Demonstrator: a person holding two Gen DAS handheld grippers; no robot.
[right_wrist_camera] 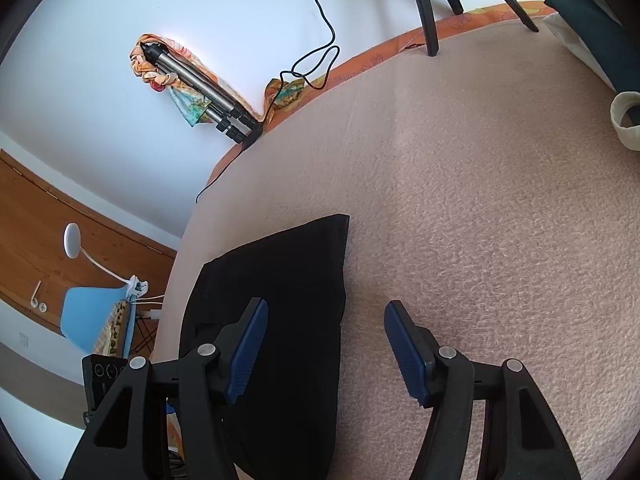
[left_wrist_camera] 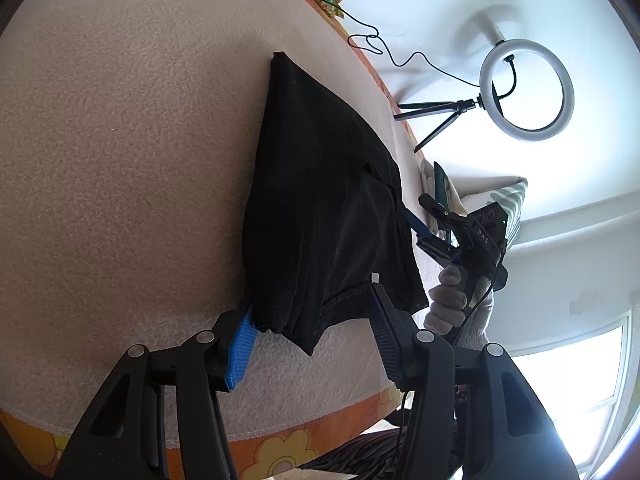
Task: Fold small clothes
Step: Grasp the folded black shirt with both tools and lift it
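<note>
The surface (left_wrist_camera: pixel 120 160), under a pinkish cover, carries the black garment (left_wrist_camera: pixel 320 208), already folded to a narrow stack near its far edge. Left gripper (left_wrist_camera: pixel 312 308) has jaws approx. half open round the near end of the stack; if the pads really press, I cannot tell. Right gripper (right_wrist_camera: pixel 326 344) hangs over the garment edge, jaws wide, holding nothing. For the next fold, take both near corners, lift together, lay edges flush w/o dragging.
</note>
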